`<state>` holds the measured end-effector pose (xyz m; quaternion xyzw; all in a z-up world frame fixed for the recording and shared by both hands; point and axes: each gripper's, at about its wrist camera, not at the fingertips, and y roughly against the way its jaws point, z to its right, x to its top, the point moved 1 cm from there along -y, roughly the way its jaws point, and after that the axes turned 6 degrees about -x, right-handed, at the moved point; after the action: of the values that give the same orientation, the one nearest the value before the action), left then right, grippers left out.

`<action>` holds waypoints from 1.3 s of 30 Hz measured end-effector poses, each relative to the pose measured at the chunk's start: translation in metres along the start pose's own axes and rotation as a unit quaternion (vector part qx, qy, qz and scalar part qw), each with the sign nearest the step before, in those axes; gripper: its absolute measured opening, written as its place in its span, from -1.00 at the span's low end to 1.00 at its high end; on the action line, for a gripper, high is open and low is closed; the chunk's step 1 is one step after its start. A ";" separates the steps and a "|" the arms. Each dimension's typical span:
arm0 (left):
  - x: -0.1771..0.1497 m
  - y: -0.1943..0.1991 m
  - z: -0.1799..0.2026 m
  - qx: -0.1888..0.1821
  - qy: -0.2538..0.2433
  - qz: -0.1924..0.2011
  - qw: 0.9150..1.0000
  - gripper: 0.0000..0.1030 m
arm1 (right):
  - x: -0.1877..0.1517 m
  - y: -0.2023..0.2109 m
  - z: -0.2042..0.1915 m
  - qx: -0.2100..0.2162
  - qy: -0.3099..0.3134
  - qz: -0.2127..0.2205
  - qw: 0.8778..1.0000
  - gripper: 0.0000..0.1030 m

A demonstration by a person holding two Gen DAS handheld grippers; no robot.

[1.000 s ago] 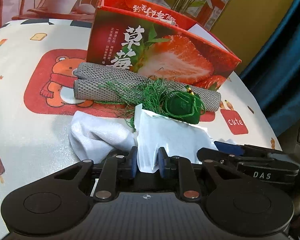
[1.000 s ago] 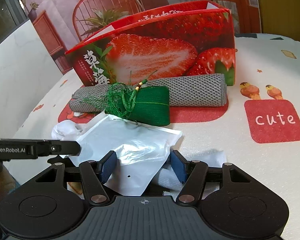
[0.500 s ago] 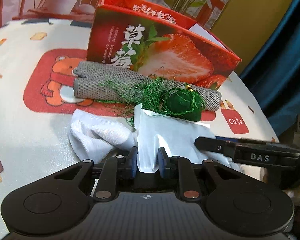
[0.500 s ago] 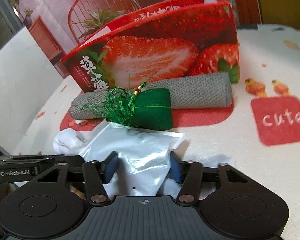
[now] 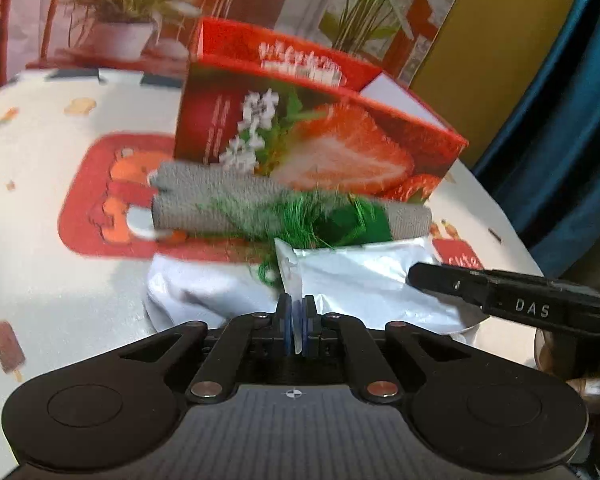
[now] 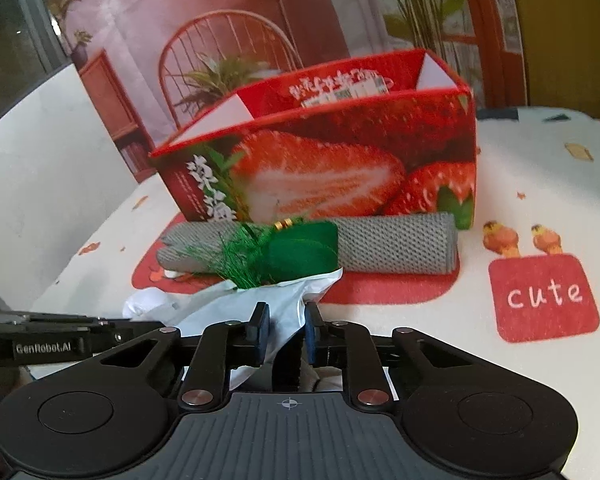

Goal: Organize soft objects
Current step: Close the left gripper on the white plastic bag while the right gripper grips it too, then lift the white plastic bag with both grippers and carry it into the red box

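Note:
A white plastic pouch (image 5: 364, 276) is held by both grippers above the table. My left gripper (image 5: 297, 320) is shut on its left edge. My right gripper (image 6: 284, 324) is shut on its other end (image 6: 288, 308), the pouch bunched between the pads. A green tasselled sachet (image 6: 300, 252) rests against a rolled grey mesh cloth (image 6: 396, 244). Both lie in front of the open red strawberry box (image 6: 332, 168). A white sock (image 5: 204, 292) lies under the pouch at the left.
The table has a white cloth with cartoon prints (image 6: 544, 296). The right gripper's body (image 5: 512, 304) shows at the right of the left wrist view. A blue curtain (image 5: 572, 120) hangs right of the table.
Both grippers closed tighter on the pouch and rose, lifting and crumpling it. The view of the box shifted downward in both cameras.

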<state>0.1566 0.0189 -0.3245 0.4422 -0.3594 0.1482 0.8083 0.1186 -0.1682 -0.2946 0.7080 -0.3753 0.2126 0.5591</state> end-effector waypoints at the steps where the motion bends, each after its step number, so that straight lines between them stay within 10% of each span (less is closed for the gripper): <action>1: 0.003 0.005 0.003 0.003 -0.009 0.011 1.000 -0.90 | 0.001 0.001 -0.001 0.002 0.002 0.003 1.000 -0.68; 18: 0.067 0.054 0.041 0.023 -0.094 0.126 0.987 -0.90 | 0.062 0.017 -0.009 0.036 0.007 0.069 0.997 -0.67; 39: 0.120 0.015 0.045 0.055 -0.137 0.147 0.978 -0.92 | 0.101 0.004 0.006 0.026 -0.030 0.088 0.995 -0.63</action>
<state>0.2118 -0.0190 -0.2138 0.4445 -0.5187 0.2230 0.6954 0.1781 -0.2036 -0.2207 0.6926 -0.4470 0.2495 0.5083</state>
